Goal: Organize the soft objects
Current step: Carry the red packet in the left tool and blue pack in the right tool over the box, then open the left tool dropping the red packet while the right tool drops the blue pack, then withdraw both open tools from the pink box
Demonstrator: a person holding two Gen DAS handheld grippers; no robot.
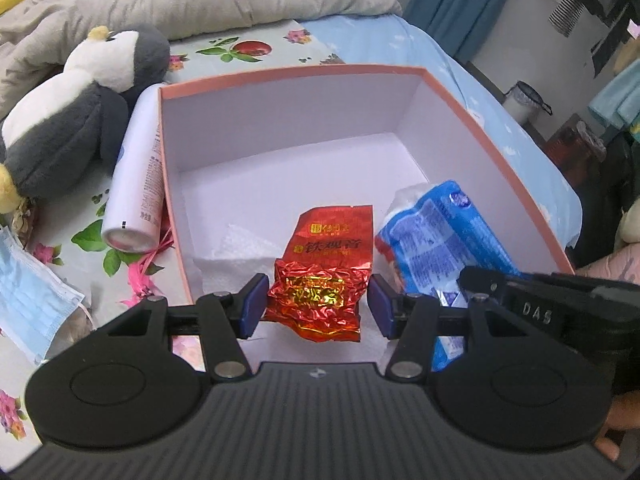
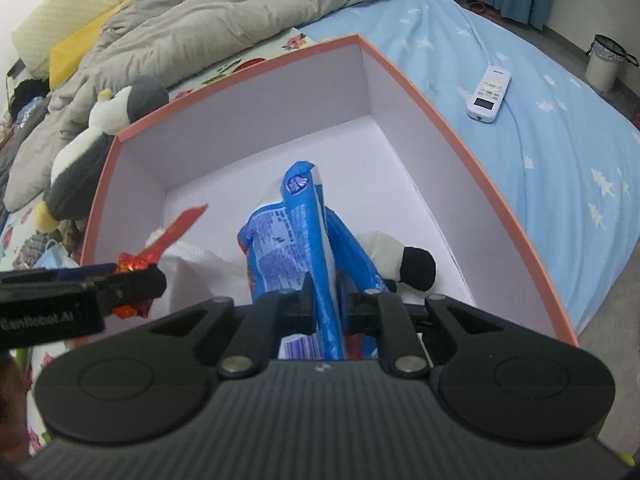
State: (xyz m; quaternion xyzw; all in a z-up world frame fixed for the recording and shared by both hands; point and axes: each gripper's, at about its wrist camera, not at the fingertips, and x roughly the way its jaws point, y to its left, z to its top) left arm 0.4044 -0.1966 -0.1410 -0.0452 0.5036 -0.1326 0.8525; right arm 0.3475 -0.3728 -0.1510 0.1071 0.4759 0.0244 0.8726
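A salmon-rimmed box [image 1: 280, 71] with a white inside stands on the bed. My left gripper [image 1: 316, 306] hangs over its near part, shut on a crumpled red foil tea packet [image 1: 320, 268]. In the right wrist view the same packet [image 2: 176, 228] sticks out past one of the left fingers [image 2: 140, 282]. My right gripper [image 2: 326, 304] is shut on the film of a blue and white tissue pack [image 2: 296, 232], which hangs inside the box [image 2: 240, 68] near its right wall. A grey and white penguin plush [image 1: 80, 120] lies left of the box.
In the box lie a white paper sheet [image 1: 232, 248] and a small black and white plush [image 2: 404, 260]. A white spray can [image 1: 138, 176] leans on the box's left wall; a face mask [image 1: 32, 292] lies nearby. A remote [image 2: 490, 94] sits on the blue sheet.
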